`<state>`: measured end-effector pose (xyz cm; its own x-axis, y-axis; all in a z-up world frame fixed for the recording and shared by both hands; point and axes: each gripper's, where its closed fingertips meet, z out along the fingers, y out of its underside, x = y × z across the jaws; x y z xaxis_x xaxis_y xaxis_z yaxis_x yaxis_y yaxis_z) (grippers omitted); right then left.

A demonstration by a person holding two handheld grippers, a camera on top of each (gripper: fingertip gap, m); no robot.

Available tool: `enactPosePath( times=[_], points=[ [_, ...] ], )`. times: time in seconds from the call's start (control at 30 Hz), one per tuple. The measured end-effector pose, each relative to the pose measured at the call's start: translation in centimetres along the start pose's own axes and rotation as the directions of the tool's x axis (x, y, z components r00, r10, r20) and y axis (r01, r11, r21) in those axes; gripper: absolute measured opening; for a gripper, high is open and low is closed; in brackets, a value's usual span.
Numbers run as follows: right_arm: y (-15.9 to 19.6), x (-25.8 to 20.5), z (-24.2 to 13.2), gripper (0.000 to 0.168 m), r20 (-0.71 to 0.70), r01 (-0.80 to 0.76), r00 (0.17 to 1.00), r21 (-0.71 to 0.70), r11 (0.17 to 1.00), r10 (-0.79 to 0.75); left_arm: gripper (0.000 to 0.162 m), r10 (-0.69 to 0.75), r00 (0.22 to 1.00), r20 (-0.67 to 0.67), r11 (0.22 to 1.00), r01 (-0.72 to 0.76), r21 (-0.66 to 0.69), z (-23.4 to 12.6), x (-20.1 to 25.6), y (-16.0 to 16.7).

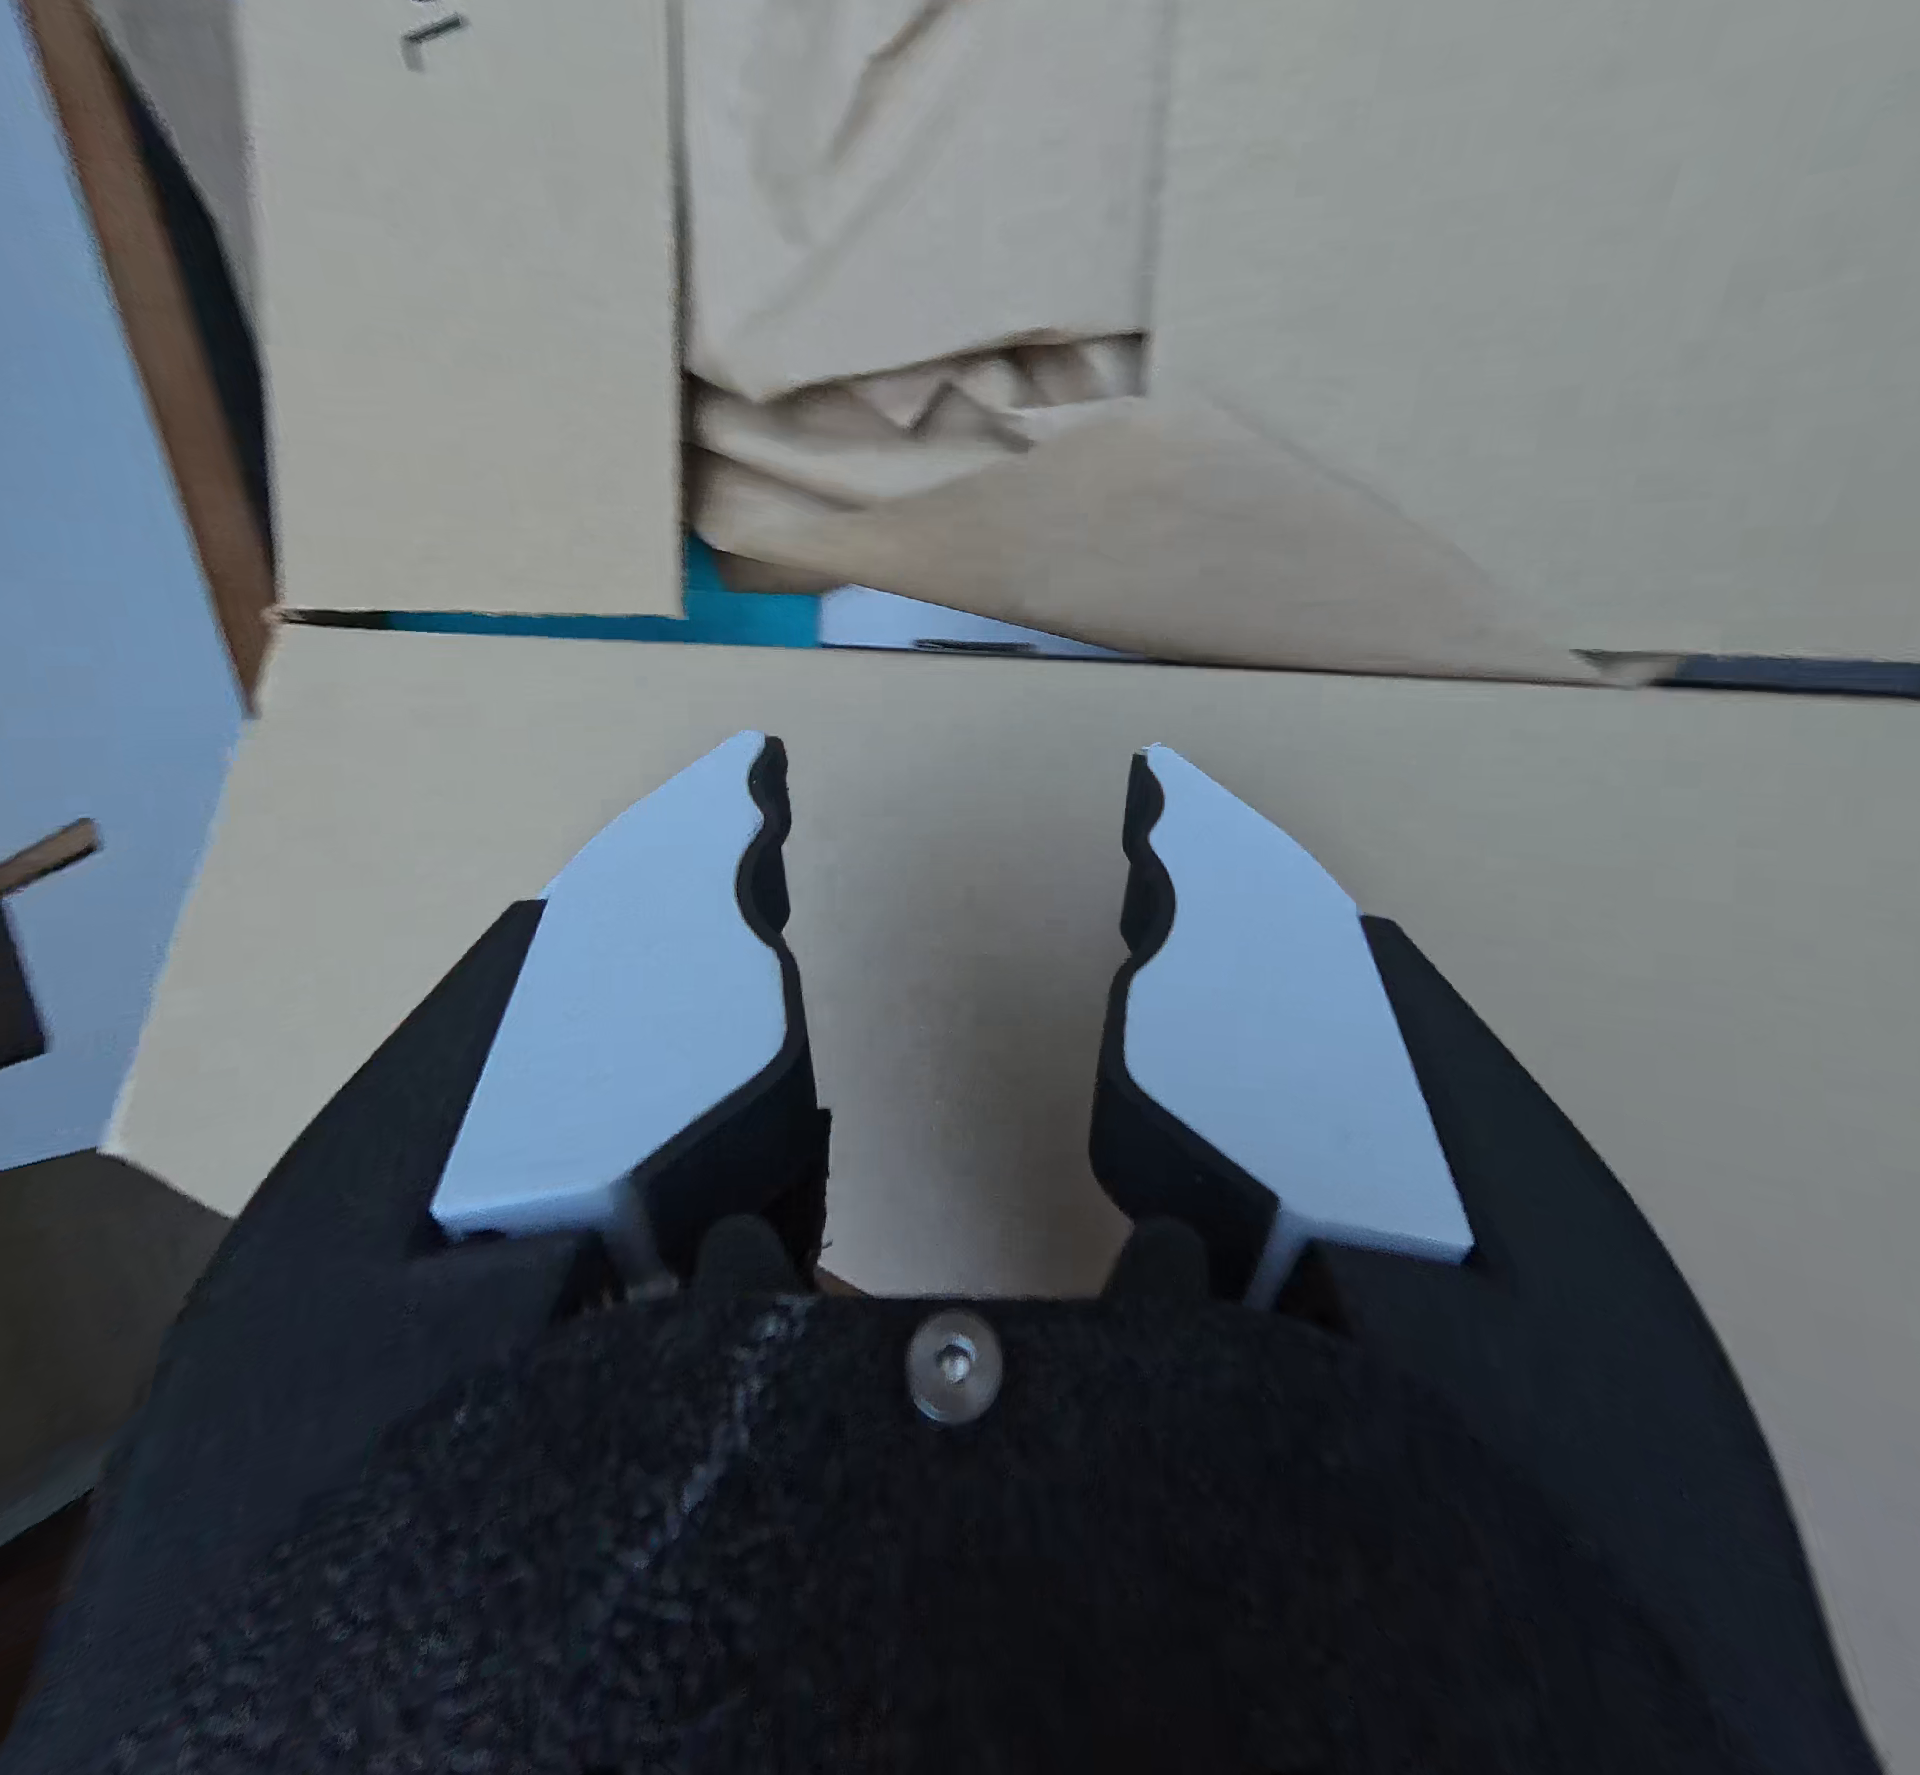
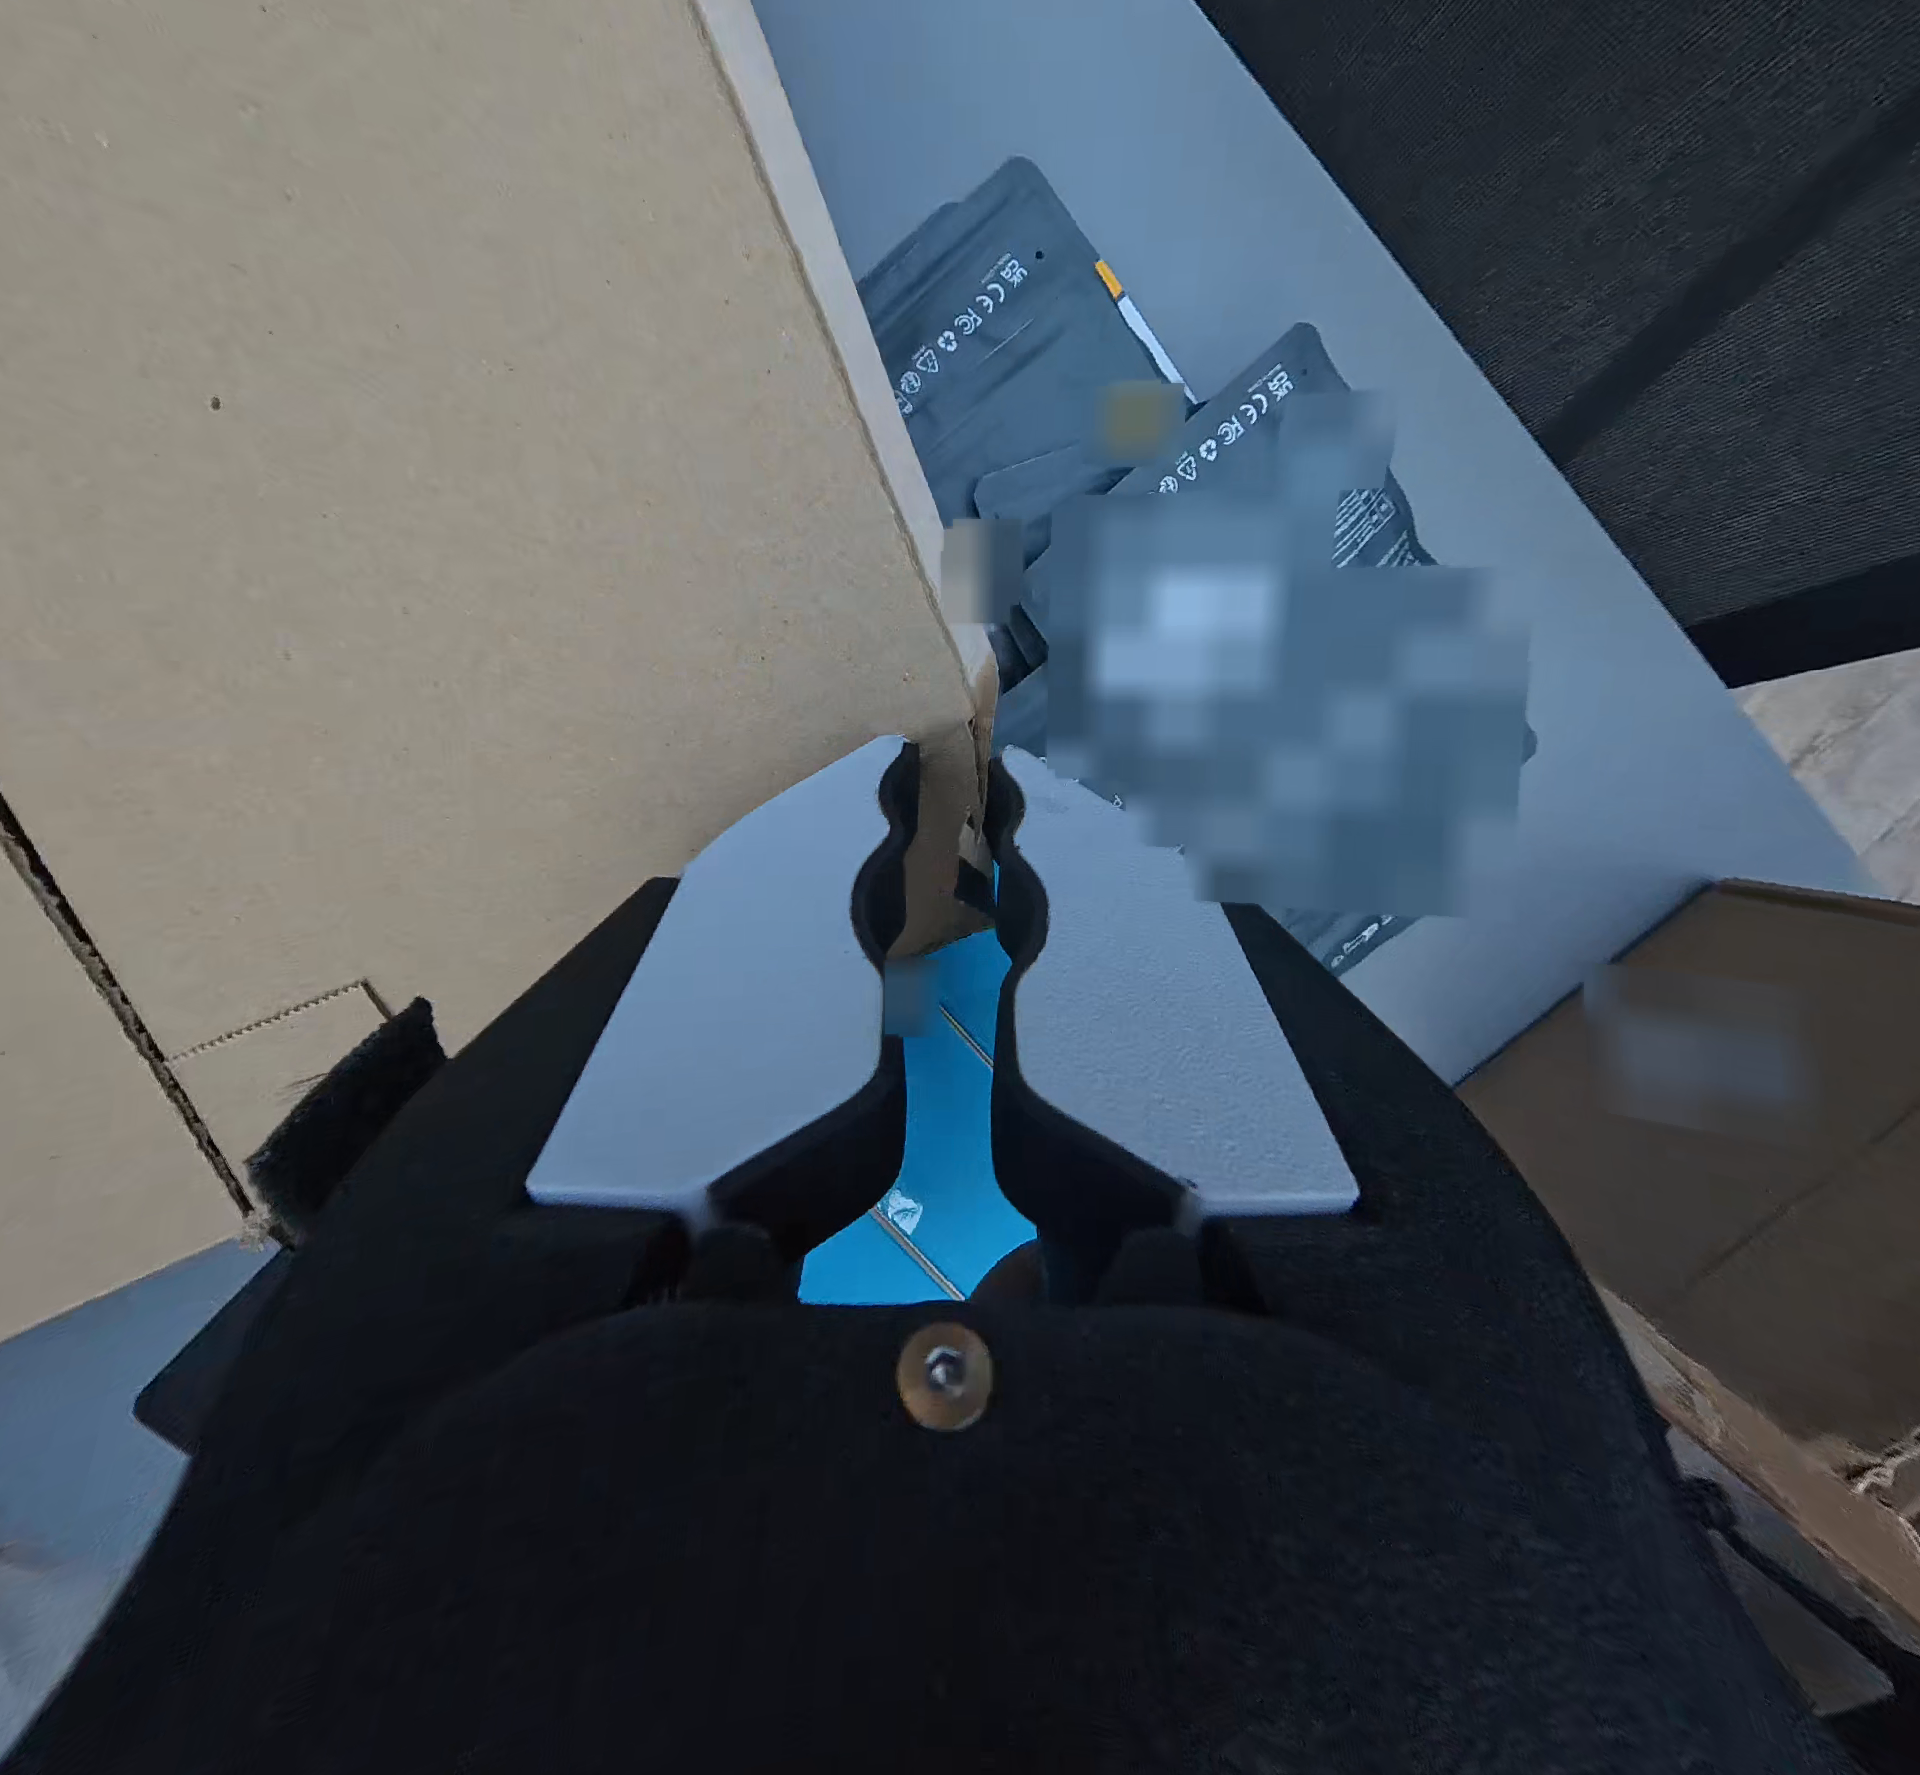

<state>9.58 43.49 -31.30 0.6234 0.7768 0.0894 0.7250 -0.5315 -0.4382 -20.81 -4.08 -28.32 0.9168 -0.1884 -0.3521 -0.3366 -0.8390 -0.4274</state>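
Currently right gripper (image 2: 951, 826) pinches cardboard box flap (image 2: 416, 426) corner; left gripper (image 1: 956, 790) spread, empty, over near flap (image 1: 1351, 894); box not closed.

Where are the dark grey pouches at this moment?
In the right wrist view, the dark grey pouches lie on the white table, just right of the cardboard flap whose corner the right gripper pinches.

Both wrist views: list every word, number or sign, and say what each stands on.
Cardboard flap: handwritten dark marker characters near its upper left; not copied here.
Upper dark packet: small white printed symbols, too small to read.
Lower dark packet: similar symbols, partly under a mosaic patch.
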Motion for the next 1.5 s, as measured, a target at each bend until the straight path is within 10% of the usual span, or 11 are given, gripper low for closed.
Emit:
enactPosePath(
  times=[0.3,0.5,0.67,0.93,1.13,1.5],
  points=[
    [-3.1,-5.0,-13.5,0.041,0.058,-0.128,0.992,0.403,0.906,0.115,0.080,0.355,0.932,0.078,0.924,-0.336,-0.183,11.3,-9.9,-2.3],
    [-3.7,-20.1,-24.2,0.036,-0.031,-0.001,0.999,0.639,0.769,0.028,0.078,0.575,0.817,0.044,0.817,-0.572,-0.070,12.4,-10.6,-4.3],
    [0.6,-37.8,-18.5,0.047,0.200,0.077,0.968,0.347,0.935,-0.154,0.064,0.630,0.761,0.158,0.751,-0.648,0.128,6.8,-13.8,-7.6],
    [2.4,-50.4,-7.1,0.058,0.173,0.268,0.945,0.080,0.960,-0.278,0.058,0.496,0.791,0.357,0.820,-0.562,0.106,2.0,-30.0,-10.8],
    [3.4,-50.0,-2.5,0.052,0.014,0.434,0.899,-0.171,0.885,-0.438,0.006,0.418,0.722,0.551,0.892,-0.441,-0.099,9.4,-42.2,-7.7],
    [2.6,-47.2,-9.2,0.055,-0.227,0.360,0.900,-0.094,0.928,-0.372,0.002,0.376,0.812,0.447,0.922,-0.375,-0.095,16.6,-44.3,-3.5]
  ],
)
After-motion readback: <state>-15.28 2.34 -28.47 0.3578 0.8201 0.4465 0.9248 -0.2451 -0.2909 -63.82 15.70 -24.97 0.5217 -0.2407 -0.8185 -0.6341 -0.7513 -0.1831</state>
